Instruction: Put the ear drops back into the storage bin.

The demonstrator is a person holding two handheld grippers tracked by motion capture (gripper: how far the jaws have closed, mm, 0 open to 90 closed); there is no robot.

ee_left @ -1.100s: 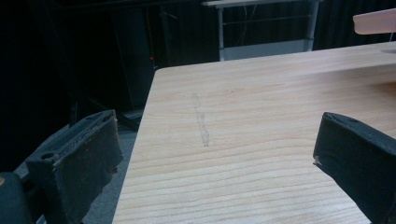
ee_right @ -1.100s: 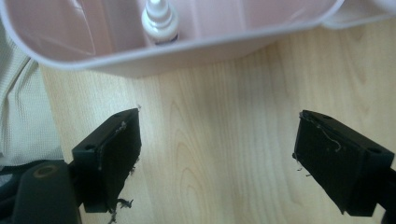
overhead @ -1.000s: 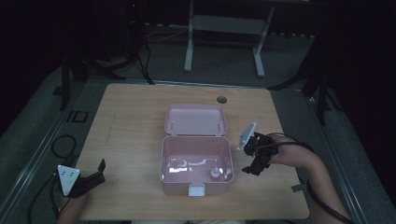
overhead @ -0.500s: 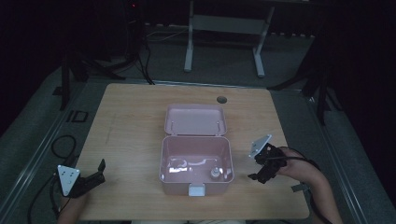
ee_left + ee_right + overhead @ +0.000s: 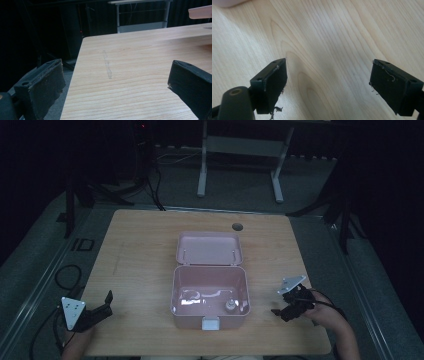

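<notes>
Retreated toward the tabletop's (image 5: 150, 245) near edge, the right gripper (image 5: 290, 309) gapes empty, nearer than the equally open left gripper (image 5: 102, 307) to the pink lunchbox (image 5: 210, 292) on its left.

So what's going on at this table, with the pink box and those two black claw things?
A person sits at a wooden table with a two-jaw gripper in each hand. A pink box lies open in the middle, its lid folded back, with a small round object and something pale inside. The right gripper hangs just right of the box, jaws open and empty. The left gripper rests near the table's front left corner, also open.
</notes>
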